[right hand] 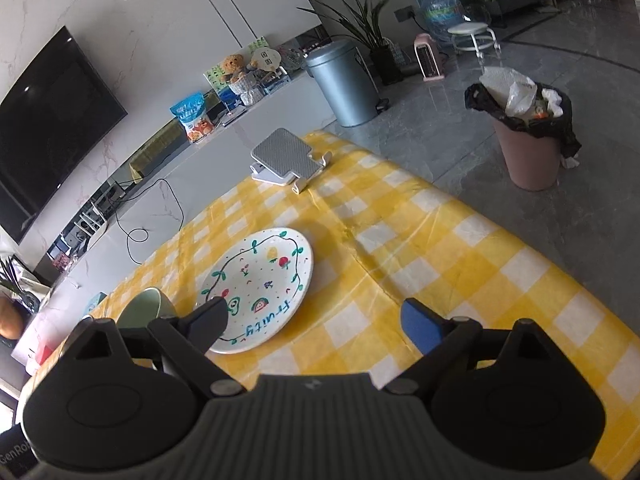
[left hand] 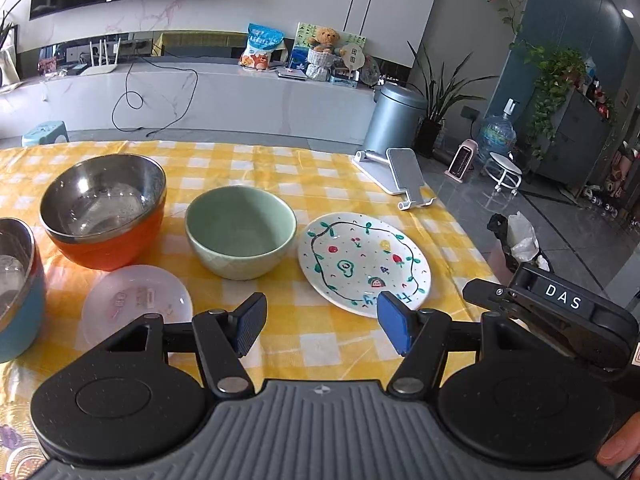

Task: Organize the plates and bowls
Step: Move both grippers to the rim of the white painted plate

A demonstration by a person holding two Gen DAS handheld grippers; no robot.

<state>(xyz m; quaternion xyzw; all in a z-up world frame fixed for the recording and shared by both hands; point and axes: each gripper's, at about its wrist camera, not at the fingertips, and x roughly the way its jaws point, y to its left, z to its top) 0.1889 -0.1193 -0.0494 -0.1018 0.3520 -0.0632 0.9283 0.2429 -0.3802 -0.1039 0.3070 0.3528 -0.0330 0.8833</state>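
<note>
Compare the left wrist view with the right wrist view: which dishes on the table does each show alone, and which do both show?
Only the left wrist view shows the orange bowl, the blue bowl and the clear plastic plate. Among the dishes, the right wrist view shows none alone; off the table, only it shows all of the pink waste bin. Both show the fruit-painted plate, the green bowl, the phone stand and the yellow checked tablecloth.
</note>
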